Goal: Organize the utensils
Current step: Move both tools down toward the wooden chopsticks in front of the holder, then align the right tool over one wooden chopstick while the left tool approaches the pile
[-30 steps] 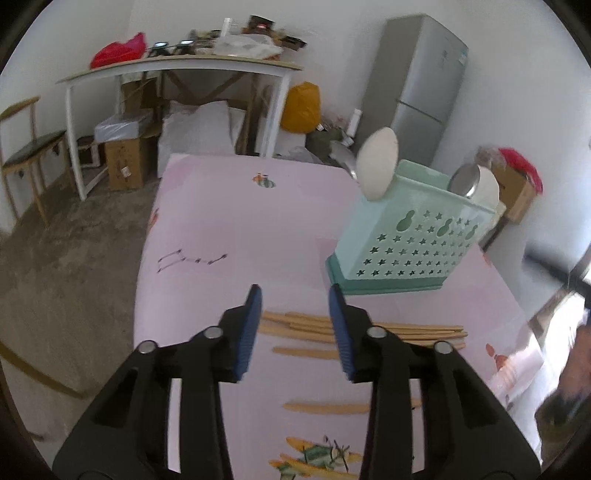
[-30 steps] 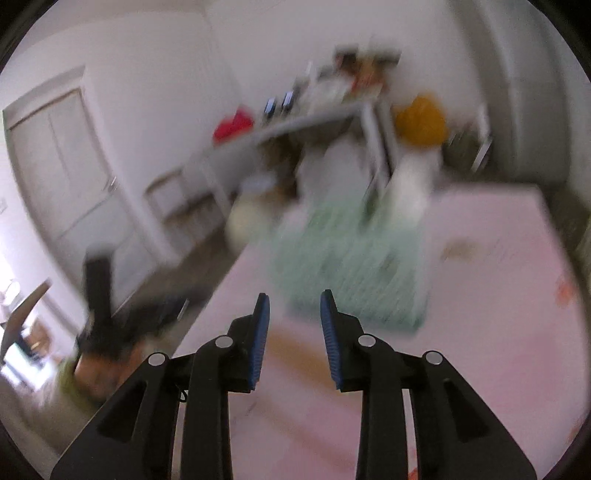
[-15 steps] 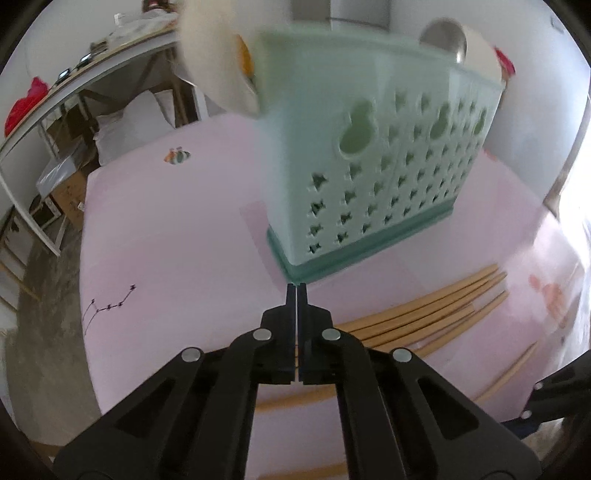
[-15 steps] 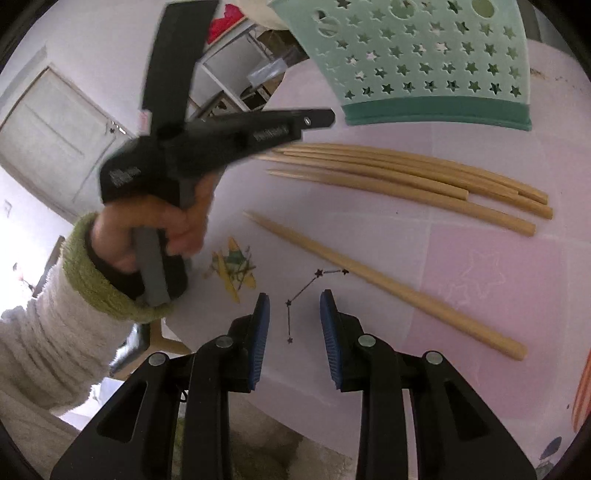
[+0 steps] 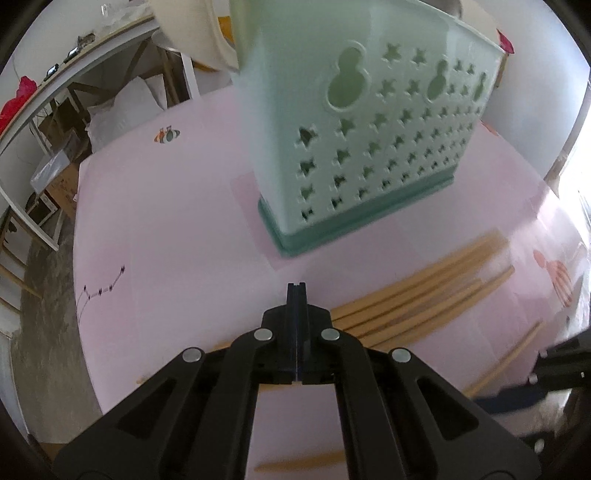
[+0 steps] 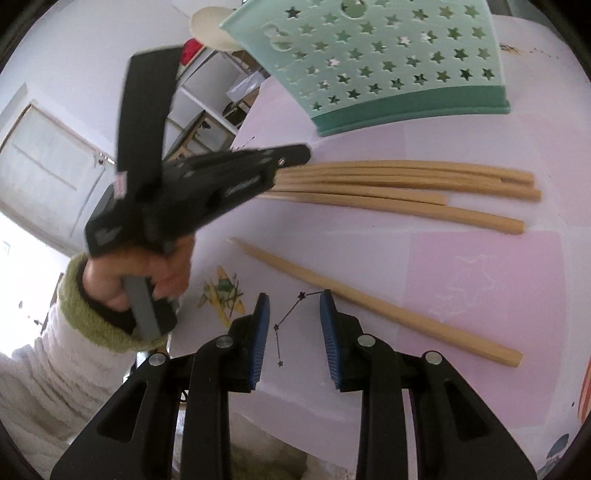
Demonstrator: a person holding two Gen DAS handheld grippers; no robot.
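Several wooden chopsticks (image 5: 424, 295) lie bunched on the pink tablecloth in front of a mint-green star-cut utensil holder (image 5: 369, 140). They also show in the right wrist view (image 6: 406, 184), with the holder (image 6: 376, 62) behind. One separate chopstick (image 6: 373, 304) lies nearer my right gripper (image 6: 295, 325), which is open and empty just above the cloth. My left gripper (image 5: 296, 291) is shut with nothing visible between its pads, its tip over the thin ends of the bunch. It appears in the right wrist view (image 6: 288, 158) too.
A cream spoon (image 5: 192, 33) stands in the holder. Another chopstick (image 5: 502, 365) lies at the right and one (image 5: 299, 461) near the table's front edge. A white side table (image 5: 55, 96), boxes and concrete floor lie beyond the table's left edge.
My left gripper closed and moved in close to the holder and chopstick bunch. My right gripper swung down over the cloth near the single chopstick, staying open.
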